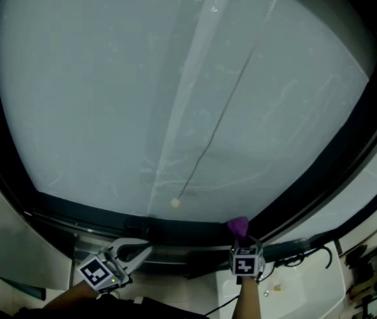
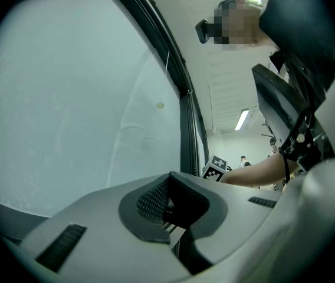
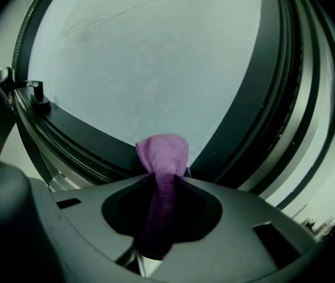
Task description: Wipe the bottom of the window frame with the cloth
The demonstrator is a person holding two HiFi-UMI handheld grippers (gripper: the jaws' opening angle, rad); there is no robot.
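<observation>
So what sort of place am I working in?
Probably an indoor office or lab: a large dark window frame, a blind cord over the pane, ceiling strip lights behind. The right gripper holds the cloth.

No words, numbers or brand marks could be read anywhere. The only printed signs were black-and-white square patterns on the cube (image 1: 95, 272) of the left gripper (image 1: 137, 250) and the cube (image 1: 244, 264) of the right gripper (image 1: 239, 238), each behind its jaws.
</observation>
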